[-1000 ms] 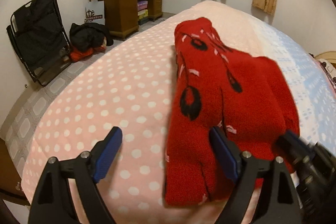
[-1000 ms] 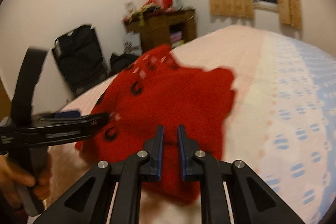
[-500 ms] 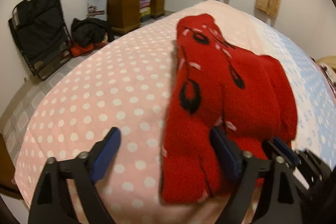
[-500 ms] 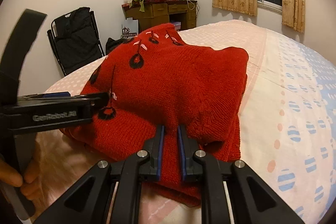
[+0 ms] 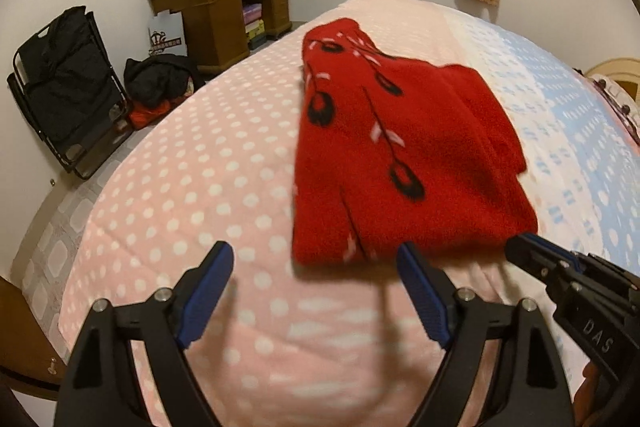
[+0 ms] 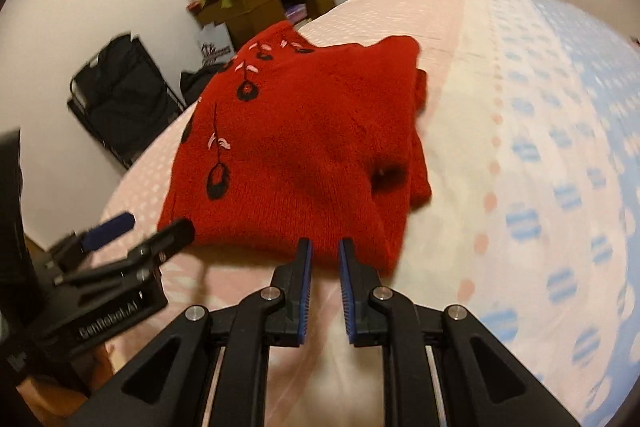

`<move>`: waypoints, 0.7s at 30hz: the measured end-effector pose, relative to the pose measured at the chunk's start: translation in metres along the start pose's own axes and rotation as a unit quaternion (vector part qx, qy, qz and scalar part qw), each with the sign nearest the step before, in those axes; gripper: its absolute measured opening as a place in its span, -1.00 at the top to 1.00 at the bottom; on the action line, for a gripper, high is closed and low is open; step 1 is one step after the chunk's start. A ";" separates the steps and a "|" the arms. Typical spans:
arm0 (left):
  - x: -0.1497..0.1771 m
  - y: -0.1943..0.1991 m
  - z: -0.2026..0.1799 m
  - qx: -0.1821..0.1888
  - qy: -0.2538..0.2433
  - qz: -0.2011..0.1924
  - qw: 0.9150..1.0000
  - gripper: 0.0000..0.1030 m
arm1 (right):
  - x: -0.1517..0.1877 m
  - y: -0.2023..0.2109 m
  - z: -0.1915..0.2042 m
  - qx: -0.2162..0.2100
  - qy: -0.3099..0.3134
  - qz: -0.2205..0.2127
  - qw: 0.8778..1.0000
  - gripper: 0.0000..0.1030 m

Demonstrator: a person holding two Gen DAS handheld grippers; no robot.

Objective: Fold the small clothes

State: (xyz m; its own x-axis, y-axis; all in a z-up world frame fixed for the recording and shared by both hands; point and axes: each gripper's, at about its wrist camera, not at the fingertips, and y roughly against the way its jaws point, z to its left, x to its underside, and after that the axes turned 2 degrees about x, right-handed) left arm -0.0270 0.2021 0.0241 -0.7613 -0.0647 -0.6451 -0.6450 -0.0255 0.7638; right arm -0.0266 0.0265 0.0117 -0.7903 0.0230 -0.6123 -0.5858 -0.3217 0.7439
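**Sweater folded on the bed, both tongs off the cloth**

From my seat, the red sweater [image 5: 404,163] lies folded into a thick packet on the bed [image 5: 192,187], over the pink dotted part of the cover, with its right edge close to where the blue pattern begins. I judge the fold done or nearly so: the layers sit stacked, with a small flap sticking out along the right side in the right wrist view.

My left tongs [image 5: 316,271] stand wide open, holding nothing, just short of the near hem. That stance reads to me as a release, or a readiness to press or square the near edge.

My right tongs [image 6: 324,255] have a narrow gap between the pads, with nothing in it that I can see; their tips sit just at the near hem, and whether they touch the knit I cannot tell.

The packet's long axis runs away from me, toward the desk [image 5: 224,11] and the window. The end with the black and pink flower stitching points that far way; the plain hem faces my tongs.
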 end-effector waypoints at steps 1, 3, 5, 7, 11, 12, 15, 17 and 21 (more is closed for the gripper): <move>0.004 0.002 -0.001 0.000 -0.003 0.001 1.000 -0.67 | 0.004 0.002 -0.001 0.000 -0.009 -0.002 1.000 0.72; 0.008 0.003 -0.003 0.002 -0.005 0.002 1.000 -0.67 | 0.015 0.003 -0.004 0.000 -0.025 0.000 1.000 0.72; 0.013 0.006 -0.004 0.007 -0.006 0.001 1.000 -0.67 | 0.026 0.005 -0.006 0.003 -0.038 0.001 0.999 0.72; 0.017 0.008 -0.005 0.010 -0.008 -0.001 1.000 -0.67 | 0.036 0.008 -0.005 0.008 -0.042 0.003 0.999 0.72; 0.021 0.009 -0.006 0.015 -0.012 -0.001 1.000 -0.67 | 0.045 0.013 -0.001 0.016 -0.040 0.005 0.999 0.72; 0.022 0.009 -0.007 0.017 -0.013 0.001 1.000 -0.67 | 0.046 0.015 0.000 0.018 -0.040 0.005 0.999 0.72; 0.024 0.008 -0.007 0.020 -0.014 0.004 1.000 -0.67 | 0.045 0.018 0.002 0.019 -0.039 0.003 0.999 0.72; 0.023 0.007 -0.007 0.020 -0.014 0.005 1.000 -0.67 | 0.045 0.024 -0.002 0.006 -0.046 -0.004 0.999 0.72; 0.023 0.000 -0.007 0.021 -0.010 0.019 1.000 -0.68 | 0.041 0.041 -0.015 -0.065 -0.094 -0.051 0.992 0.71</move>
State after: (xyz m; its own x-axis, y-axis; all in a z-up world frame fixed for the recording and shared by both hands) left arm -0.0437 0.1937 0.0092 -0.7860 -0.0455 -0.6165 -0.6177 0.0191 0.7862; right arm -0.0801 0.0002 0.0132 -0.7552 0.2328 -0.6127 -0.6454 -0.4271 0.6332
